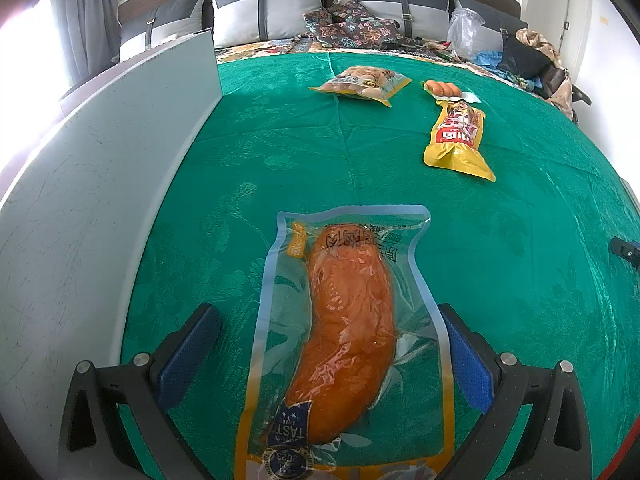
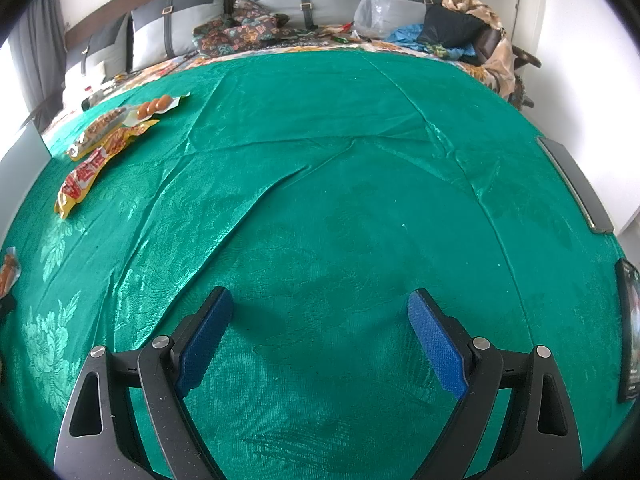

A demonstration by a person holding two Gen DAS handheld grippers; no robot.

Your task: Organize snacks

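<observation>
1. Green cloth (image 1: 280,152): covers the surface before you; grey board (image 1: 100,184) stands along its left edge.
2. Sausage pack (image 1: 344,320): lies flat between your left gripper's (image 1: 332,336) wide-open fingers, untouched.
3. Your right gripper (image 2: 320,320): fingers spread over bare cloth, holding nothing.
4. Yellow pack (image 1: 458,136), far right; snack bag (image 1: 362,84) and small sausage pack (image 1: 444,89) beyond it.

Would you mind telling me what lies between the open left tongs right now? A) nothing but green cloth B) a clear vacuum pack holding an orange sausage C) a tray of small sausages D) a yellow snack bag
B: in the left wrist view, the clear pack with the orange sausage lies flat on the green cloth between the spread fingers of the left tongs, not yet pinched.
</observation>
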